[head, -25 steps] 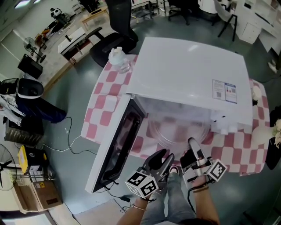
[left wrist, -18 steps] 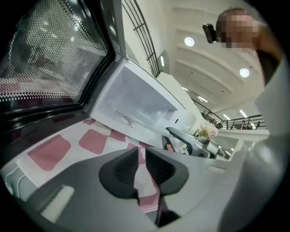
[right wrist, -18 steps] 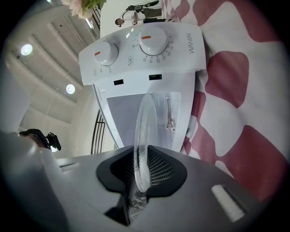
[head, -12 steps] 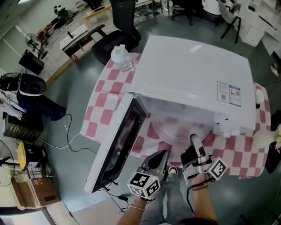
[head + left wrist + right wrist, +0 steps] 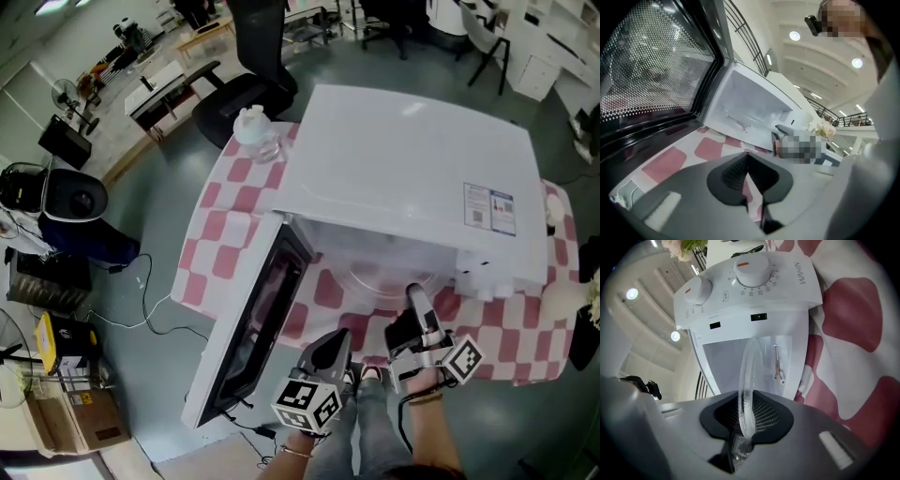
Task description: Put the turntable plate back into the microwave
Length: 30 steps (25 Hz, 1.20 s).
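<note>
Clear glass makes up the turntable plate (image 5: 750, 376), seen edge-on in the right gripper view; its near rim sits between the fingers (image 5: 764, 416) of the right gripper (image 5: 749, 420), which are clamped on it; the rest of the plate runs away from them toward the open cavity of the white microwave (image 5: 403, 159). From the head view the plate lies roughly level at the cavity's mouth; its far part is under the microwave's top and its near rim points toward the person.

Just left of the right gripper and in front of the microwave, the left gripper (image 5: 747, 176) hangs with its fingers pressed together and nothing between them; it touches neither the plate nor the door (image 5: 253, 319). That door stands swung wide open to the left; its dark perforated window fills the left side of the left gripper view.

Beside the cavity, the control panel carries two white dials (image 5: 752, 268), each with an orange mark. The microwave sits on a bench covered by a pink-and-white checked cloth (image 5: 220, 234); a clear plastic bottle (image 5: 255, 129) stands on the cloth at the far left corner, just beside the microwave; a black office chair (image 5: 251, 66) stands on the grey floor beyond the bench.
</note>
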### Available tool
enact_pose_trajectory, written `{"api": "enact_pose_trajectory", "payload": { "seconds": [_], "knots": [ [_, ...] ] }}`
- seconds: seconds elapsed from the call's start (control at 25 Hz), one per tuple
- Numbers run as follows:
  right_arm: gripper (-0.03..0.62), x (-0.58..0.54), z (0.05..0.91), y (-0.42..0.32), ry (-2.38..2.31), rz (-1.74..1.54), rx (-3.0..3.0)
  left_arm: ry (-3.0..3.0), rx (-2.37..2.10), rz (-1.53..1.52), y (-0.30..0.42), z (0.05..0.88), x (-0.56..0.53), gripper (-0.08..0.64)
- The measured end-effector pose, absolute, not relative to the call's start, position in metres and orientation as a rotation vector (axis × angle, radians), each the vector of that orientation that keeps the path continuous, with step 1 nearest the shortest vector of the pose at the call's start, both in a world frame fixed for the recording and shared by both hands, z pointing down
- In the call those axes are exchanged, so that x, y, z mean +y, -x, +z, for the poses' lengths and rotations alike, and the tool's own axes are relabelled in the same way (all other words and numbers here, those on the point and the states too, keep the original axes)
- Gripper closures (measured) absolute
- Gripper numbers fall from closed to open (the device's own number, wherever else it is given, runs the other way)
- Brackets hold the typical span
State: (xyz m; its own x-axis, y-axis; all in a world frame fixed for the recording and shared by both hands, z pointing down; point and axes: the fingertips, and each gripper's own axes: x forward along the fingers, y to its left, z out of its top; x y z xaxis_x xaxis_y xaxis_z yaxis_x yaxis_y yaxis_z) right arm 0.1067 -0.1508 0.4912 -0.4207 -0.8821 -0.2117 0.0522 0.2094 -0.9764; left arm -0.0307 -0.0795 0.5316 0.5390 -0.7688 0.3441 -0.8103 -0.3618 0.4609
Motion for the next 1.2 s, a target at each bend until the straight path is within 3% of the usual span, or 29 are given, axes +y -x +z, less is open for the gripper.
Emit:
{"api": "enact_pose_trajectory", "payload": {
  "seconds": [1.2],
  "knots": [
    [0.526, -0.204, 0.498, -0.105, 0.876, -1.326, 1.556, -2.167, -1.261, 0.093, 0.038, 0.534, -0.089, 0.561]
  ]
}}
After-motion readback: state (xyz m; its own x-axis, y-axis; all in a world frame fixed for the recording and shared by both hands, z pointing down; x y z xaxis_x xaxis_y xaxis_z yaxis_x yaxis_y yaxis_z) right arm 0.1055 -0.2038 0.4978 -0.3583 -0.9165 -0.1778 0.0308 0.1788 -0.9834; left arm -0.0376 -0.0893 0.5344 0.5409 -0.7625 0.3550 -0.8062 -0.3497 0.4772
